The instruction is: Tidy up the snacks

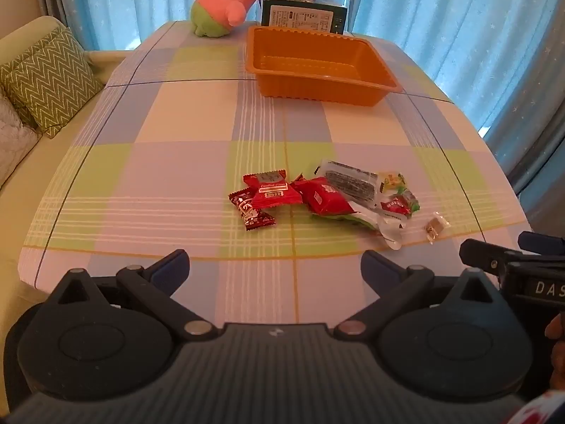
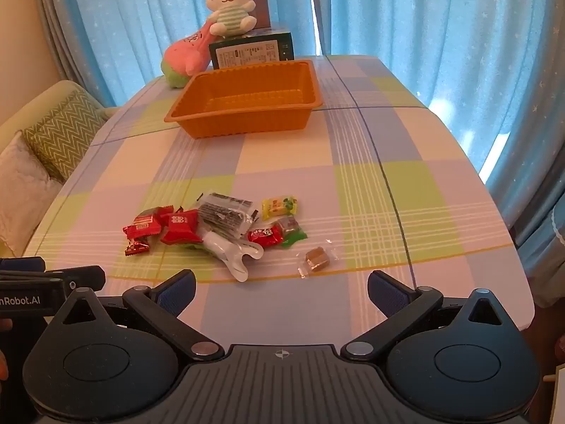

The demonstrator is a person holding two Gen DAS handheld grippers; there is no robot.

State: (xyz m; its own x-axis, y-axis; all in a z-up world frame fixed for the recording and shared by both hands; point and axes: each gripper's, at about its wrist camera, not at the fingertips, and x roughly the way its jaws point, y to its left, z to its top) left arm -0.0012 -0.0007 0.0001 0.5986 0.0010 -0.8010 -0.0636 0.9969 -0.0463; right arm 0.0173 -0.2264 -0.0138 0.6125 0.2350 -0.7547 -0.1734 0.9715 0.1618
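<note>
Both grippers hover empty over the near worktop edge, left gripper and right gripper each with jaws spread wide apart. Just beyond them lies the snack pile, strung out from nine to three o'clock across the checked worktop. From the right jaws, a clear-wrapped brown candy sits at about one o'clock, the closest piece, so the right hand looks better placed. Well beyond, at twelve o'clock, stands the empty orange tray.
</note>
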